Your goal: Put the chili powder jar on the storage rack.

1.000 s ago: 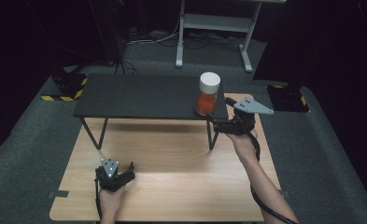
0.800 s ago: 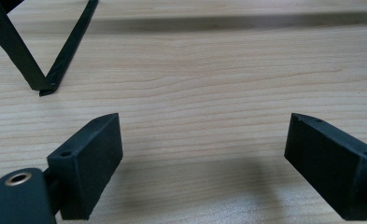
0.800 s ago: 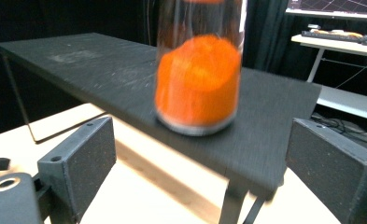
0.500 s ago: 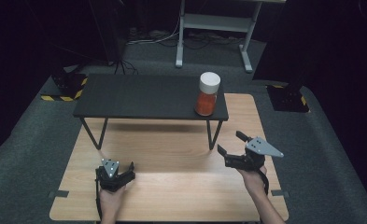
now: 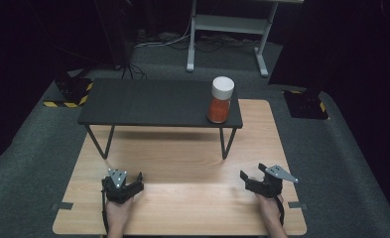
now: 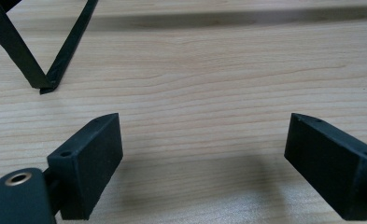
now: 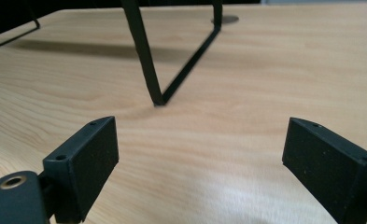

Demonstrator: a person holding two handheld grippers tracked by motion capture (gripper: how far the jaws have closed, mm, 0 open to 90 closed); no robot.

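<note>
Right gripper (image 5: 252,177) now back from jar (image 5: 220,99) to wooden table (image 5: 182,163), jaws apart, empty; left gripper (image 5: 131,179) likewise.

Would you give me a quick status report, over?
Left gripper and right gripper open, empty, low over table. Jar upright on black shelf. Nothing in the way.

Light: the high view is dim, surroundings near black; the table (image 5: 182,163) is the brightest area.
Shadows: a soft band lies under the shelf (image 5: 158,101).
Glare: a pale sheen marks the wood between the right gripper's jaws.
Focus: the near jaws look soft.
</note>
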